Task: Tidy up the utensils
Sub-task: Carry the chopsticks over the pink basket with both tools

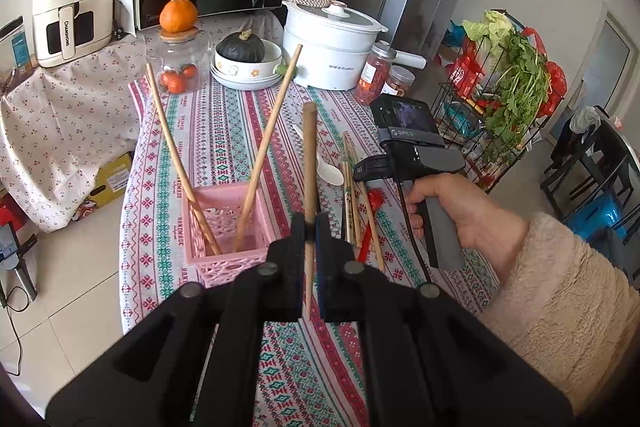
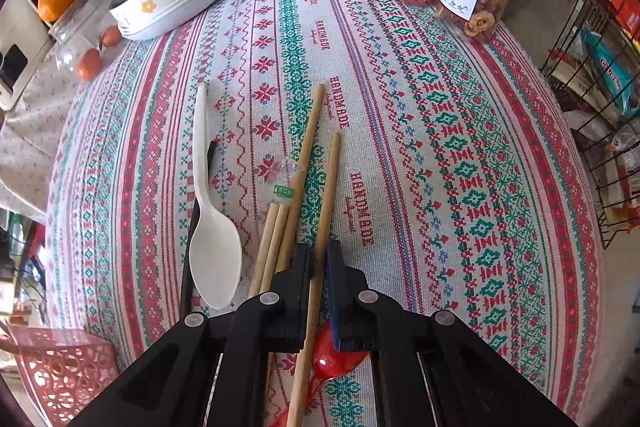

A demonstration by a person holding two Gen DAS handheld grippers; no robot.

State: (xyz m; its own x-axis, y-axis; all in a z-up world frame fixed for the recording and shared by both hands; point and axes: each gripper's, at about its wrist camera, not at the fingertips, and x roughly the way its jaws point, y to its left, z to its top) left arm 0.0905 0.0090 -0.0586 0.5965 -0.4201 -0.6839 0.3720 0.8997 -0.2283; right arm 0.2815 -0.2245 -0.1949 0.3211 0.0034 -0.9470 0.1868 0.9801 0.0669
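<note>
Now, left gripper (image 1: pixel 310 227): you have it clamped on a wooden chopstick (image 1: pixel 309 163) that stands nearly upright, thin end pointing down.
Basket: the pink basket (image 1: pixel 224 259) sits just left of that chopstick and slightly below it; two chopsticks already lean inside.
Right gripper (image 2: pixel 319 259): narrow, straddling a loose chopstick (image 2: pixel 326 195) on the tablecloth (image 2: pixel 440 147); whether you are gripping it, I cannot tell.
Long axis: that chopstick runs straight away from you, along the fingers.
Nearer hand: your left, for the basket drop.
</note>
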